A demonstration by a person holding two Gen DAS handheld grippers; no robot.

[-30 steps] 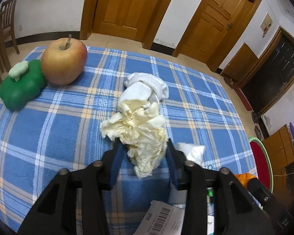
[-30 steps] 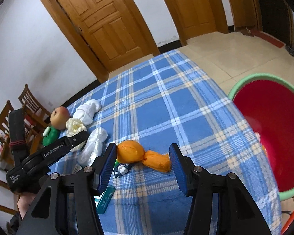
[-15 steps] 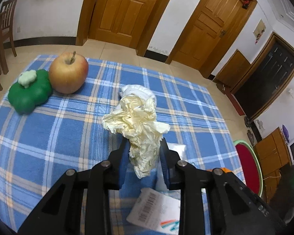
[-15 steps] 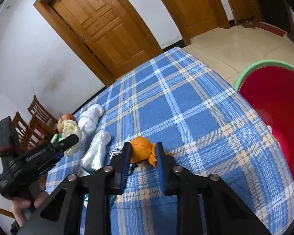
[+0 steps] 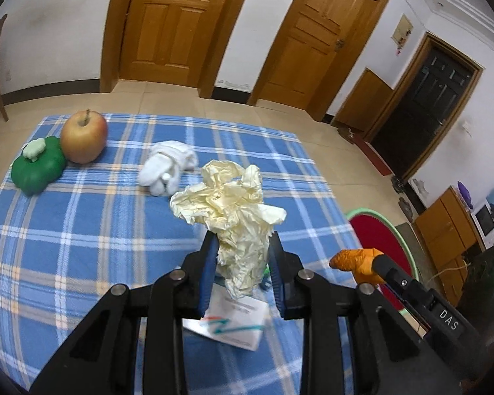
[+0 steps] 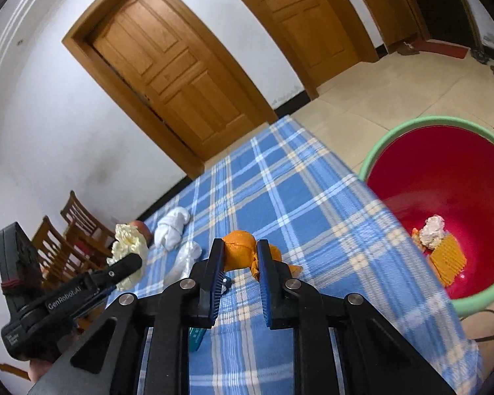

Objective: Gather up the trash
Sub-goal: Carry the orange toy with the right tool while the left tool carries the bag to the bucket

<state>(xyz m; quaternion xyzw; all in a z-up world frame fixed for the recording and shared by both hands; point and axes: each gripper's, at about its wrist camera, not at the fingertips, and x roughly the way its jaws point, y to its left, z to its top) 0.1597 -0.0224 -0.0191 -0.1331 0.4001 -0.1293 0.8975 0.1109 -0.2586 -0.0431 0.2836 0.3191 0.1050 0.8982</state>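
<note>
— Two grippers, both busy. Nearest in the left wrist view, the left gripper [image 5: 242, 256] has its blue pads pinched on a crumpled yellow paper [image 5: 232, 210], held up off the tablecloth [image 5: 82, 230].

— Any writing?

— "DAS" on the right gripper's black body at four o'clock in that view; "GenRobot.AI" on the left one's side in the right wrist view. Under the left jaws lies a white card [image 5: 234, 319] with red and teal marks, its print too blurred to read.

— And the right gripper [image 6: 238, 260]?

— Clamped on an orange peel [image 6: 238, 253], just above the cloth.

— Containers?

— A red basin [image 6: 477, 299] with a green rim, on the floor at three o'clock, holding a pale wad [image 6: 432, 227] and an orange ridged piece [image 6: 447, 260].

— Farther off?

— A clear plastic wrapper [image 6: 184, 258], then a white rolled cloth [image 5: 168, 166] at twelve, an apple [image 5: 84, 136] touching a green toy [image 5: 38, 168] at ten, wooden doors [image 5: 168, 23] beyond.
</note>
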